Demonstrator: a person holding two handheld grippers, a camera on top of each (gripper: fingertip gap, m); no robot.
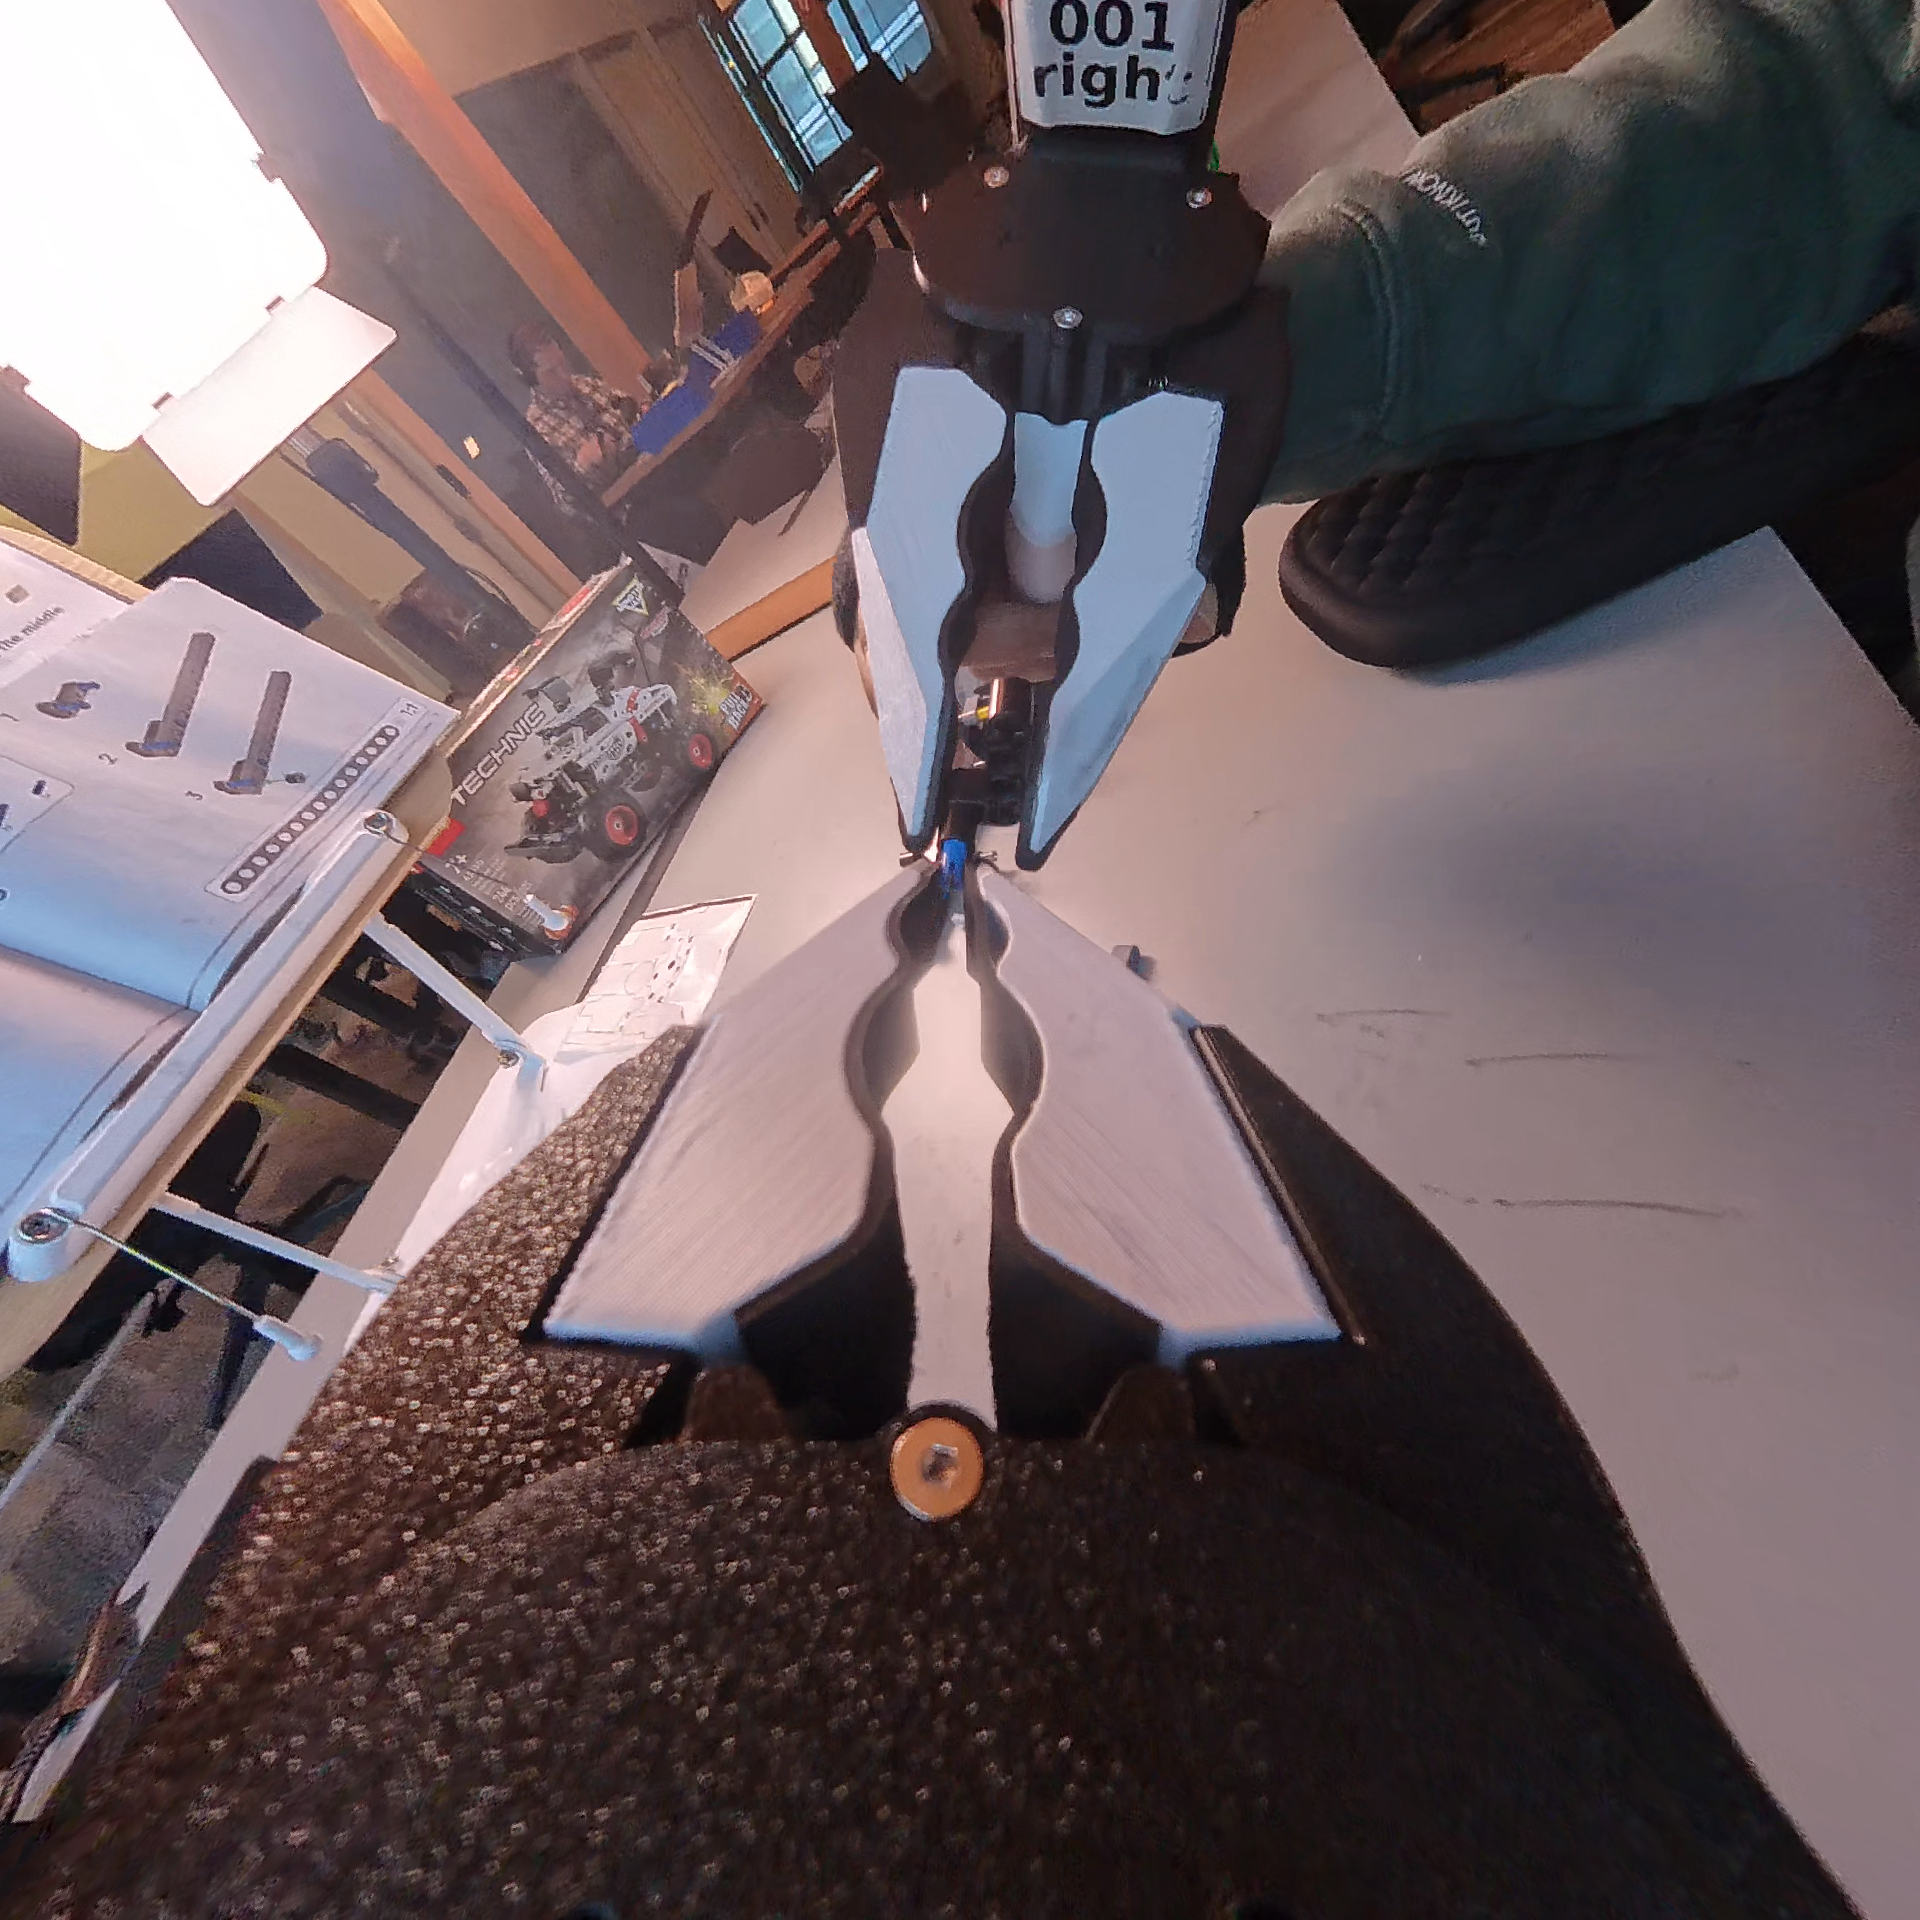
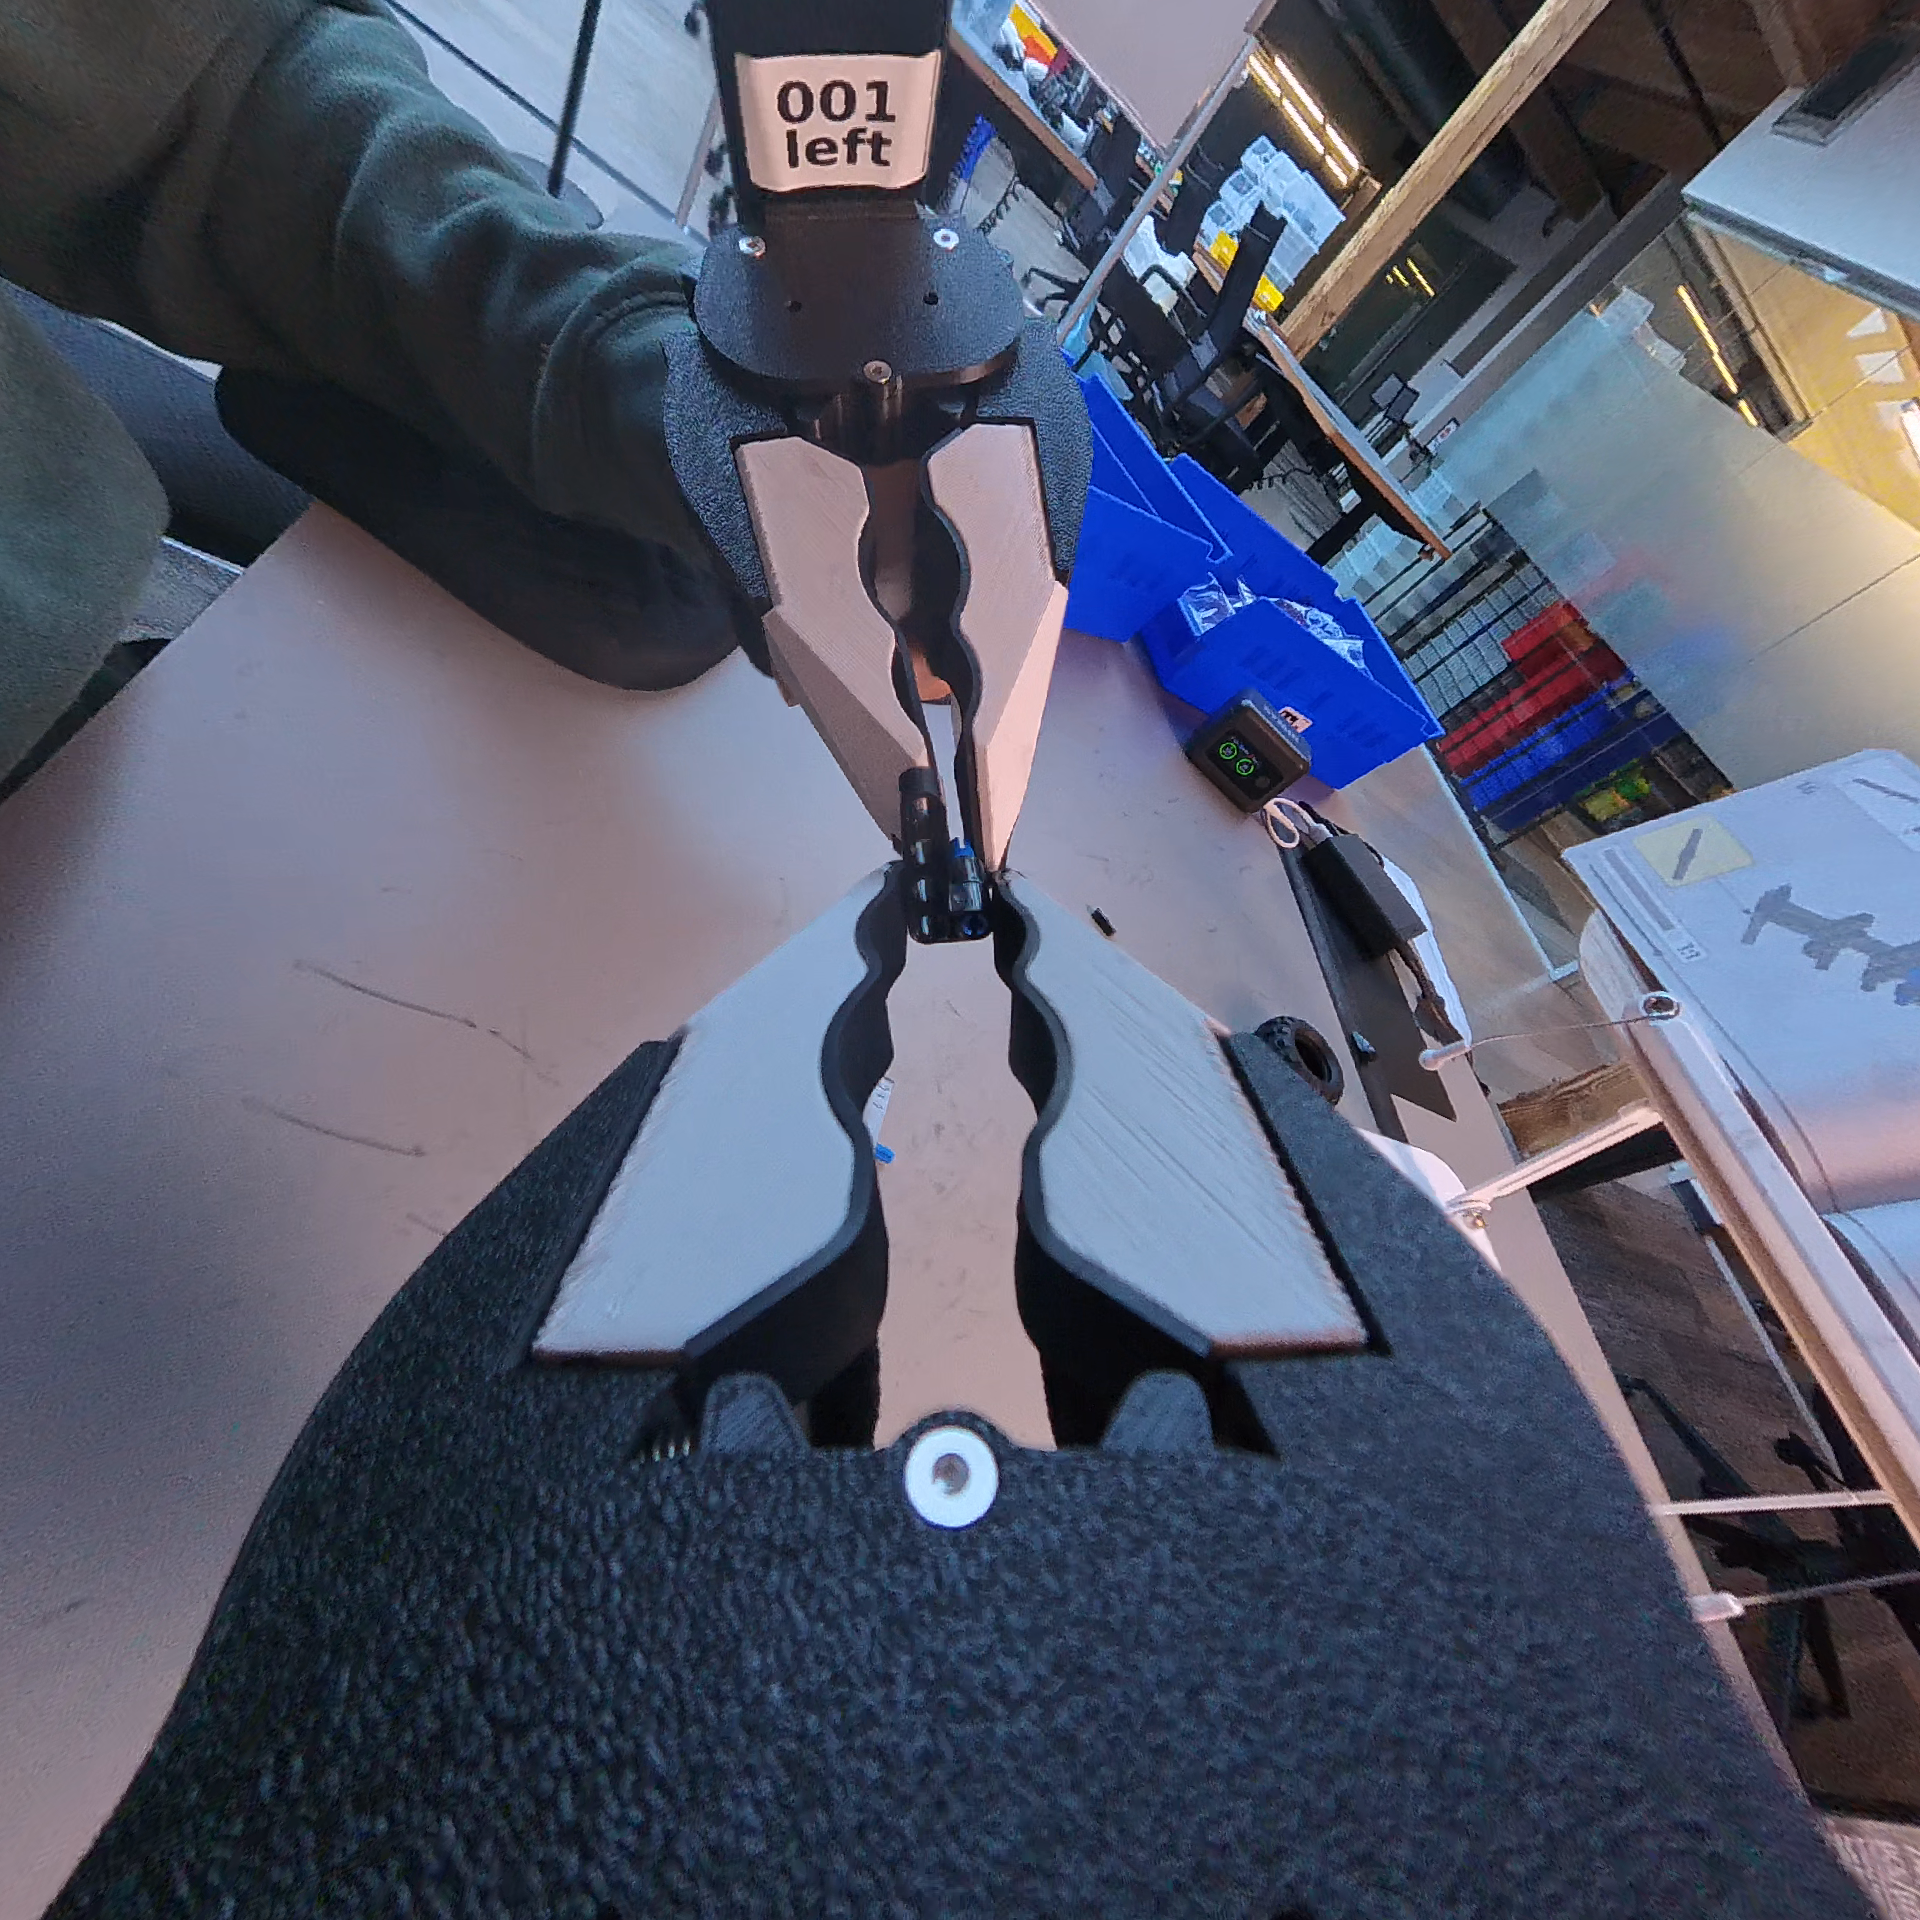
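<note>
Both grippers meet tip to tip above a pale table [image 1: 1455,987]. In the left wrist view, my left gripper [image 1: 948,894] is shut on a small blue pin [image 1: 951,864]. Facing it, my right gripper [image 1: 971,842] holds a small black brick piece [image 1: 992,758] between its fingers. In the right wrist view, my right gripper [image 2: 945,899] is shut on that black piece [image 2: 940,904], which has several round holes. The left gripper [image 2: 951,836] comes from above with the blue pin [image 2: 964,858] against the black piece. A hand in a green sleeve [image 1: 1558,260] holds each gripper.
A toy-truck kit box [image 1: 592,769] and an open instruction booklet [image 1: 208,779] on a white stand sit at the left. Blue bins [image 2: 1278,644], a small black device with green lights [image 2: 1247,753], a black tyre [image 2: 1304,1060] and a loose black pin [image 2: 1101,920] lie on the right. Left and right tips are no more than a few centimetres apart.
</note>
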